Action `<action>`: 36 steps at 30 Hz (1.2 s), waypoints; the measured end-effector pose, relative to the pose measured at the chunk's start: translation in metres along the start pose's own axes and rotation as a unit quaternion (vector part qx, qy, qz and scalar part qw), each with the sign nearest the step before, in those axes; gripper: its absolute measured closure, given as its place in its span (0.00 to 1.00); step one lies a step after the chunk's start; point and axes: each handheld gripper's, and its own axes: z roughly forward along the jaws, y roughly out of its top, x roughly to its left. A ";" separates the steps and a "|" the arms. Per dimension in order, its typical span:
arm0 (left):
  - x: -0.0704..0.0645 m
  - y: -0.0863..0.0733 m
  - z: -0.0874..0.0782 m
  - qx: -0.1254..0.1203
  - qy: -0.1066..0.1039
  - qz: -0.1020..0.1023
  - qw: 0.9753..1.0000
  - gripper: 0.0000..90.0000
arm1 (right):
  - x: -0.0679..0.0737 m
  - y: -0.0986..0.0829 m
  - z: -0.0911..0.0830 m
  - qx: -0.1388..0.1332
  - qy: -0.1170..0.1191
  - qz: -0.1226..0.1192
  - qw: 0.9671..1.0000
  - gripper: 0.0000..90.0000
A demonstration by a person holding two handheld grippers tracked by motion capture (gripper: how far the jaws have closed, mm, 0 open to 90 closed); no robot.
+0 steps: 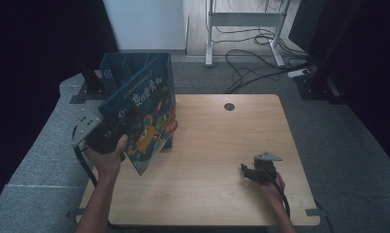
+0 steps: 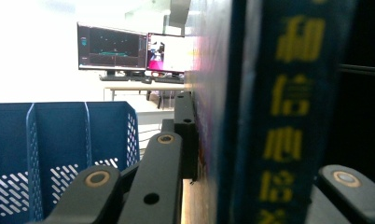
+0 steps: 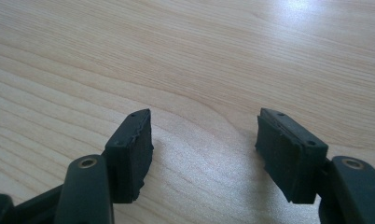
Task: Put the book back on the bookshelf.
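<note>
Book is clamped in my left gripper, lifted beside the blue file rack, not yet slotted; right gripper rests open on the surface.

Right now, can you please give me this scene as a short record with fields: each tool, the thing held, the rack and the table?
left tool: shut on the book, held by the person's left hand
book: blue picture book, lifted off the table and tilted, in front of the file rack
file rack: blue, with upright dividers, at the table's far left corner
right tool: open, jaws apart, holding nothing, low over the wood
table: light wood, round hole near the far edge
</note>
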 end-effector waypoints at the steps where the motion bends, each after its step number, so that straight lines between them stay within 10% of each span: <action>1: 0.000 0.000 0.000 0.000 0.001 0.001 1.000 0.92 | 0.000 0.000 0.000 0.000 0.000 0.000 1.000 0.39; 36: 0.014 0.016 0.012 -0.010 0.054 0.006 0.998 0.92 | 0.003 0.000 0.001 0.003 -0.008 -0.013 1.000 0.38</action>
